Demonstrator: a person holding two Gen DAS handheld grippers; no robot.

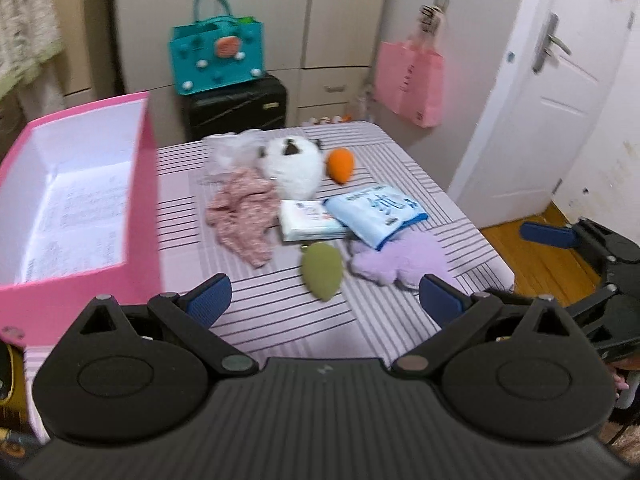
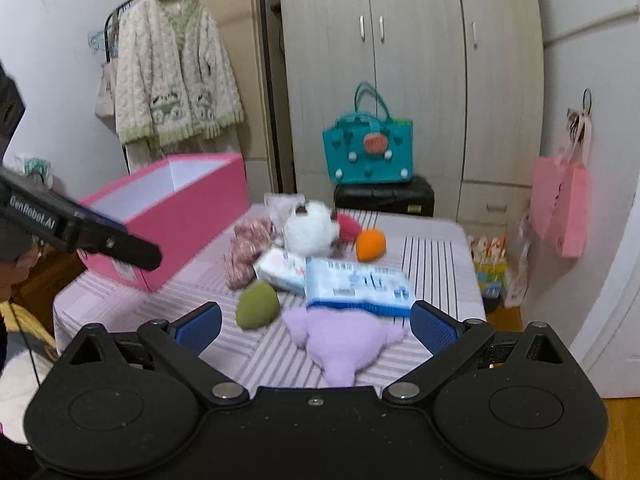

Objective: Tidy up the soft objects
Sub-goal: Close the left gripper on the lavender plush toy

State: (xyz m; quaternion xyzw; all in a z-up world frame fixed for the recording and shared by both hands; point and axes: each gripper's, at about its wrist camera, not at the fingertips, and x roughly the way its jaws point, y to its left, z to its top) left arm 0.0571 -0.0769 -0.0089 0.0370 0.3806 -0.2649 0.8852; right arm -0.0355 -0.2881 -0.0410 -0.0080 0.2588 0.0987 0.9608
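A pile of soft things lies on the striped table: a purple plush, a green plush egg, an orange plush, a white fluffy toy, a pink patterned cloth, a blue tissue pack and a white pack. An open pink box with a white inside stands at the left. My left gripper is open and empty, just short of the green egg. My right gripper is open and empty over the purple plush; it also shows at the right edge of the left wrist view.
A teal bag sits on a black case behind the table. A pink bag hangs on the wardrobe. A white door stands at the right. A cardigan hangs at the left. A red plush lies behind the white toy.
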